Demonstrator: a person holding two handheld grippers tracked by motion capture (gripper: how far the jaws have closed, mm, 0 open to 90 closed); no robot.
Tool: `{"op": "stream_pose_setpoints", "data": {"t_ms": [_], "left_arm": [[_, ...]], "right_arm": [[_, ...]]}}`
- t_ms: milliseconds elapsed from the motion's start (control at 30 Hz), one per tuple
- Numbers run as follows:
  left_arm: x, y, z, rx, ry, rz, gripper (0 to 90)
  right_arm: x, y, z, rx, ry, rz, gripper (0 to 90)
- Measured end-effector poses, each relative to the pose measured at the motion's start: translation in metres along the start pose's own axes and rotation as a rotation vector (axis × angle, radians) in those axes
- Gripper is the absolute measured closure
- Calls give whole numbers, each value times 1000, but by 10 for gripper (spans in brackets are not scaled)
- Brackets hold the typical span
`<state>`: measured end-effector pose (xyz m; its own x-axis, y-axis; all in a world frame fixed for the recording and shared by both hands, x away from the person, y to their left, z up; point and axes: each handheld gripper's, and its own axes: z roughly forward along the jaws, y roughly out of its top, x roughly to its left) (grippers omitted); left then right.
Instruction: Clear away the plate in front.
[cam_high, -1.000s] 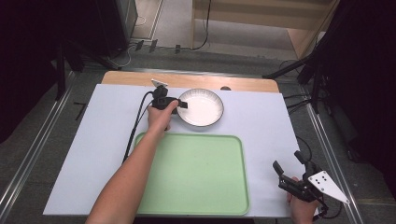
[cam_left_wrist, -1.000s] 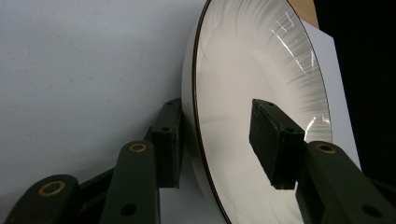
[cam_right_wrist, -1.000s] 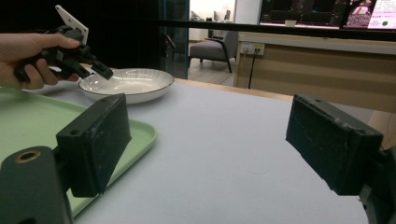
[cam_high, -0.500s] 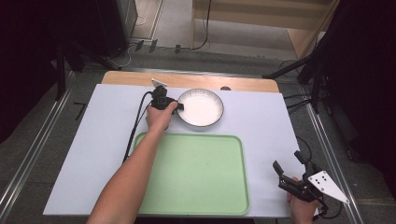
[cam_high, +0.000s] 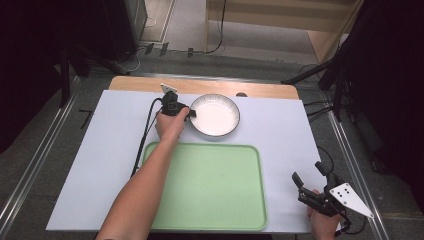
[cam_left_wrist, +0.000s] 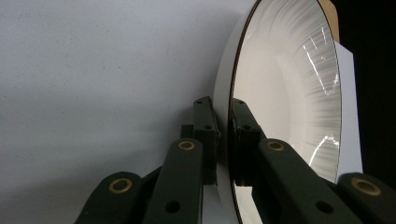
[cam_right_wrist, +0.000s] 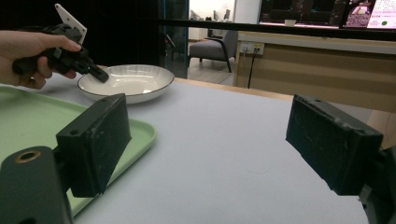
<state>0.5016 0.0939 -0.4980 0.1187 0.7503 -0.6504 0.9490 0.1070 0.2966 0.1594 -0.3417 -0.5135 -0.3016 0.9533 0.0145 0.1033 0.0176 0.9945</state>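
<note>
The left gripper (cam_high: 190, 114) has just been closing and now pinches the near-left rim of the white bowl (cam_high: 216, 116), which sits on the table (cam_high: 100, 150) just beyond the far edge of the green tray (cam_high: 210, 190), with bare table to its right. The left gripper view shows one jaw inside the rim and one outside, both pressing it. The right gripper (cam_high: 311, 181) hovers with jaws wide apart and nothing between them at the table's near right corner, beside the tray.
</note>
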Motion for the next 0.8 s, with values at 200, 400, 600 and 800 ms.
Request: {"op": "stream_pose_setpoints", "data": {"t_ms": [200, 400, 600, 800], "left_arm": [[1, -1, -1, -4, -4, -31, 857], [1, 1, -11, -25, -16, -26, 856], [-1, 2, -26, -36, -48, -14, 855], [-1, 1, -42, -40, -79, 2, 855]], "right_arm": [[0, 0, 0, -3, 2, 5, 144], [0, 0, 0, -2, 4, 3, 145], [0, 0, 0, -1, 2, 2, 145], [0, 0, 0, 0, 1, 0, 145]]}}
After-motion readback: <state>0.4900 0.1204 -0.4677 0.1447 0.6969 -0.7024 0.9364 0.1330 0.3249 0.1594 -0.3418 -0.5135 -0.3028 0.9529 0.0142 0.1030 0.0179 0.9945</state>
